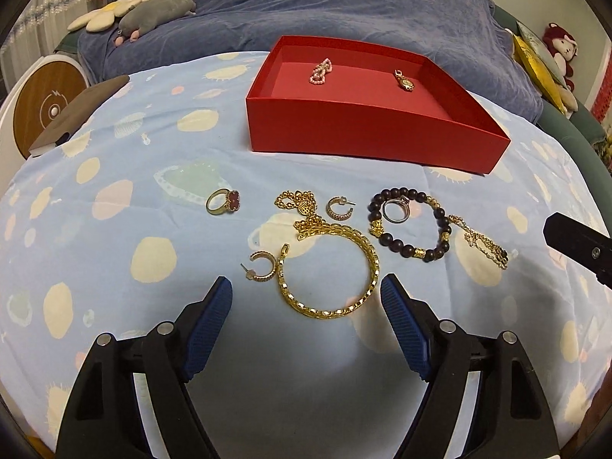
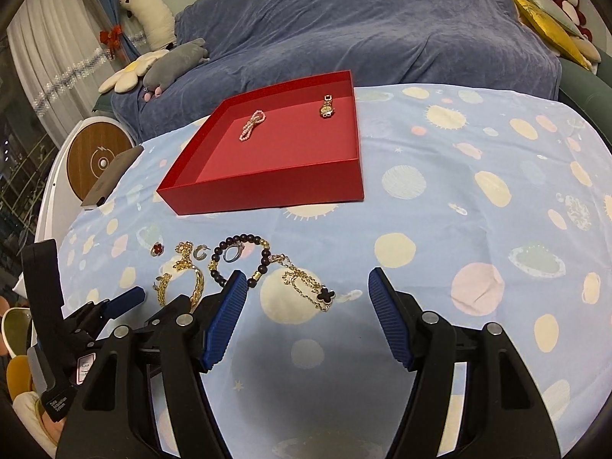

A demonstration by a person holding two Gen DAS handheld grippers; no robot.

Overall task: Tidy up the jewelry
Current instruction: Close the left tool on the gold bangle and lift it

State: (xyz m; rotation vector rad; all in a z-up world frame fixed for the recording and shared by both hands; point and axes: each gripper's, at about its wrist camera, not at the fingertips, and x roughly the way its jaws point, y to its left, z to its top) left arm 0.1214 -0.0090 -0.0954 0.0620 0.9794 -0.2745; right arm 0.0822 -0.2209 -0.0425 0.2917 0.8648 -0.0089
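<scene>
Two pieces in red box (image 1: pixel 367 134), lengthwise.

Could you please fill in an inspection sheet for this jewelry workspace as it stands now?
Surface: spotted blue cloth, flat.
Job's things: red box holds pearl string and watch. On the cloth: red ring, gold bangle, two hoop earrings, bead bracelet with silver ring inside, clover chain, gold necklace.
Clutter: dark flat object at the cloth's edge.
Grippers: left tool open before the bangle; right tool open around the clover chain.
Cables: nothing seen.
Surroundings: blue sofa cover, plush toys.
</scene>
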